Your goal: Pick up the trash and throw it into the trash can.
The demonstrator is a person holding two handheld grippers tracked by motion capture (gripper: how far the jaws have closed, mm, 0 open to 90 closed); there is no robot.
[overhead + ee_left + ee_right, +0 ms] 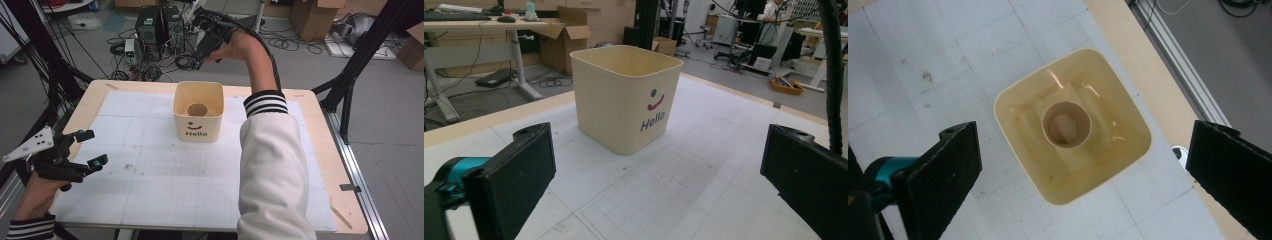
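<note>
a cream bin [198, 120] with a smiley face and the word "hello" on its front stood upright on the white gridded mat [150, 170] that covered the wooden table [327, 150], toward the far middle of it. inside the bin, on its floor, sat a round tan ring [197, 109] — seen from straight above in the right gripper view, the ring [1066, 124] lay near the centre of the bin [1023, 150], its hollow facing up. the right gripper [202, 55] hung in the air above and just beyond the bin's far rim, pointing down at it, the white sleeve [270, 165] with striped cuff rising from the near edge of the table; its jaws were spread wide, with nothing between them, and the bin's mouth showed in the gap. the left gripper [91, 148] was at the table's left edge, well apart from the bin, low over the mat and aimed across toward it; its jaws were spread wide too and held nothing — in the left gripper view the bin [624, 95] stood between and beyond them, untouched. boxes and cables lay on the floor behind the table.
</note>
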